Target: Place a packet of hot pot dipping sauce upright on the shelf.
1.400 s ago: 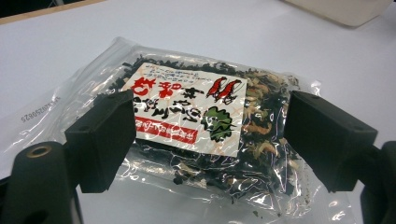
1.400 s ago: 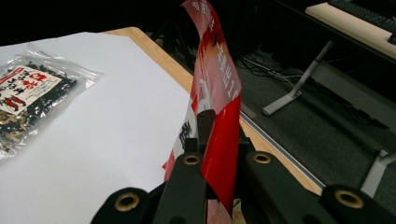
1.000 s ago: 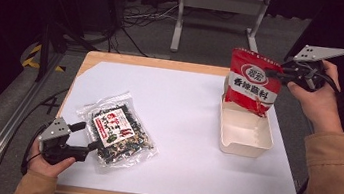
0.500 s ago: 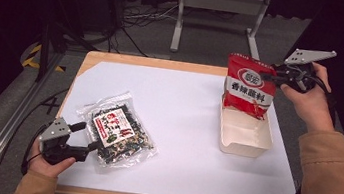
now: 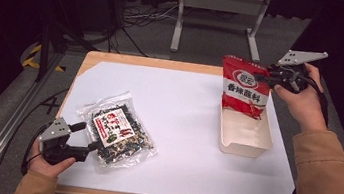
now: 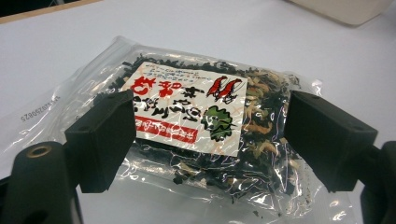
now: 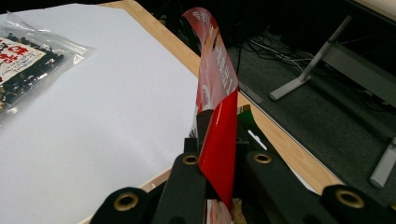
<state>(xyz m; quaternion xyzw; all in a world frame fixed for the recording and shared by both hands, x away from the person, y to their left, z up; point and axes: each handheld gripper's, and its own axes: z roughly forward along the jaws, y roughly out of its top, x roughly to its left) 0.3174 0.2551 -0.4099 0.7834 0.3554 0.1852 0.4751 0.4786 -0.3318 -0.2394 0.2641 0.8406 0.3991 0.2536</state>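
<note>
Taking the cream tray (image 5: 245,134) as landmark: far to its left, near the table's (image 5: 185,98) front corner, the left gripper (image 5: 85,135) rests low with its jaws spread apart, one on each side of the near end of the clear seaweed packet (image 5: 116,132), which lies flat on the white sheet well apart from the tray. In my judgement that straddling pose is a ready position, set to close on the packet once the other hand is done. The left gripper view adds what the high view cannot: the packet (image 6: 196,126) lies between the two black blocks with clear air on both sides, so nothing is pinched there. Moving right to the tray itself, the red seasoning pouch (image 5: 244,86) hangs upright with its lower edge dipping into the tray's far end. Just right of the tray's far corner, the right gripper (image 5: 269,78) is clamped on the pouch's upper side edge; gripping it high lets the bag hang straight, probably for lowering into the tray. The right gripper view confirms the pinch, red film (image 7: 217,130) squeezed edge-on between closed jaws, and shows the pouch curling above them.
</note>
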